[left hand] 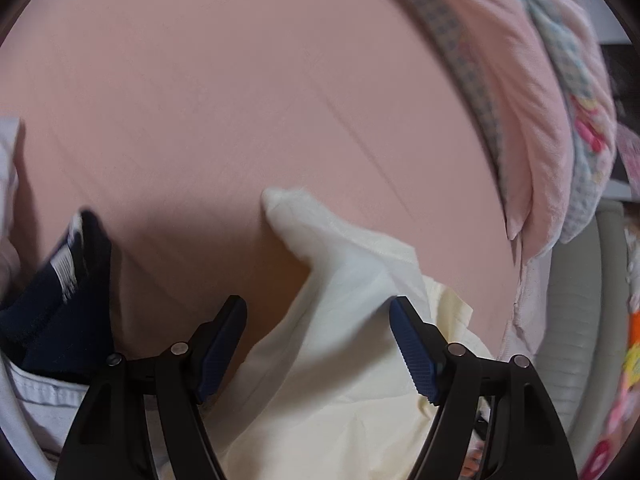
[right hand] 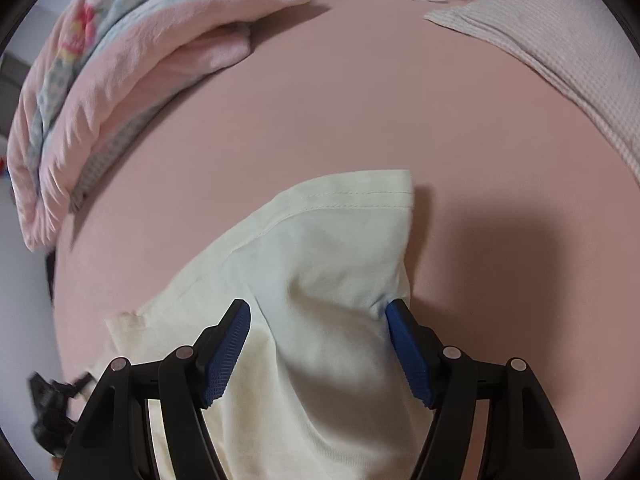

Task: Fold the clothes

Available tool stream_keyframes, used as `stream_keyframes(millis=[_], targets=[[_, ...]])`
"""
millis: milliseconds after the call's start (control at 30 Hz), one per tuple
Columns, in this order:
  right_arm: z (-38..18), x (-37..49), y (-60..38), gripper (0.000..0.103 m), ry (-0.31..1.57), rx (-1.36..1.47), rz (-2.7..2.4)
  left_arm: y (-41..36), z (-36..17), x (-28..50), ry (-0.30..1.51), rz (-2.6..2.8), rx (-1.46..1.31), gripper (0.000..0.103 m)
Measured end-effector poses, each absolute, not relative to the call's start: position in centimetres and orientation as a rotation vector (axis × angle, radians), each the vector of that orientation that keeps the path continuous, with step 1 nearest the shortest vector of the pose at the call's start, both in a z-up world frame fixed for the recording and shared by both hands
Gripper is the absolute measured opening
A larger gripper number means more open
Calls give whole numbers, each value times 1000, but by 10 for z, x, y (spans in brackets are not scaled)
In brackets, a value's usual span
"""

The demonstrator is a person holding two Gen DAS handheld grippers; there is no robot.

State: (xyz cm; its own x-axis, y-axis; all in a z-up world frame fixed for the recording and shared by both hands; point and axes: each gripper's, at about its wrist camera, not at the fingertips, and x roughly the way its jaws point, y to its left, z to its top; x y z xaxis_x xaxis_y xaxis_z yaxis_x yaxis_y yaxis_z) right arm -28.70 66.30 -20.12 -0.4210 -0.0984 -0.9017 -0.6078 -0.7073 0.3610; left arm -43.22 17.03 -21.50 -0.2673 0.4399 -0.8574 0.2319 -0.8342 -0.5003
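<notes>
1. A cream garment (right hand: 320, 264) lies on a pink bed sheet (right hand: 320, 100), which carries everything here. No box, basket or other container can be made out in either view.
2. In the right wrist view the garment runs from the near edge of the bed up towards the middle. Its stitched hem (right hand: 360, 194) lies farthest from the camera, ending in a square corner at the right. Its long axis runs roughly away from the camera, leaning a little right.
3. The right gripper (right hand: 318, 312) stands wide, its blue pads either side of a raised ridge of the cream cloth. The right pad (right hand: 408, 352) sits at the cloth's edge; whether it presses there I cannot tell. The left pad shows no squeeze on the fabric.
4. In the left wrist view the left gripper (left hand: 318, 308) is also wide. The cream garment (left hand: 320, 320) passes between and under its fingers, loose, with a pale corner (left hand: 280, 200) pointing up and left onto the sheet.
5. A dark navy garment (left hand: 60, 300) with a white striped patch lies at the left of that view, on top of white cloth (left hand: 40, 400) near the bed's near edge.
6. A folded pink quilt (right hand: 120, 60) with a flowered, checked cover lies along one side of the bed. A pale waffle-textured blanket (right hand: 560, 60) lies at the far right corner in the right view.
7. The lower part of the cream garment is hidden behind the gripper frames in both views. A dark blurred object (right hand: 48, 408) at the lower left of the right view cannot be identified. The coloured things beyond the quilt in the left view are too blurred to name.
</notes>
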Motion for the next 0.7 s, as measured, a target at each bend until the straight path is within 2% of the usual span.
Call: stream_keyframes(millis=[33, 67, 100, 133, 167, 200, 233, 300, 367, 567, 700], targets=[[-201, -289, 660, 71, 936, -1469, 2193, 173, -211, -433, -768, 2282, -1788, 72], [-200, -291, 655, 71, 882, -1472, 2202, 178, -208, -434, -701, 2301, -1767, 66], [-200, -293, 651, 67, 842, -1475, 2206, 184, -205, -433, -640, 2318, -1758, 47], [-199, -295, 646, 64, 779, -1490, 2206, 190, -203, -432, -580, 2338, -1756, 37], [-199, -298, 640, 54, 715, -1504, 2205, 196, -201, -431, -519, 2356, -1754, 20], [-199, -300, 635, 46, 651, -1517, 2202, 203, -199, -426, -472, 2372, -1748, 11], [-199, -303, 630, 41, 580, -1536, 2206, 210, -197, -420, -443, 2381, -1728, 10], [-195, -306, 620, 21, 482, -1555, 2239, 217, -190, -414, -367, 2410, -1665, 6], [-189, -308, 609, 11, 398, -1555, 2275, 222, -184, -415, -292, 2440, -1606, 5], [-166, -313, 587, 7, 143, -1494, 2299, 219, -167, -433, -265, 2491, -1493, 3], [-148, -315, 577, 6, 59, -1431, 2322, 222, -155, -430, -228, 2513, -1440, 3]])
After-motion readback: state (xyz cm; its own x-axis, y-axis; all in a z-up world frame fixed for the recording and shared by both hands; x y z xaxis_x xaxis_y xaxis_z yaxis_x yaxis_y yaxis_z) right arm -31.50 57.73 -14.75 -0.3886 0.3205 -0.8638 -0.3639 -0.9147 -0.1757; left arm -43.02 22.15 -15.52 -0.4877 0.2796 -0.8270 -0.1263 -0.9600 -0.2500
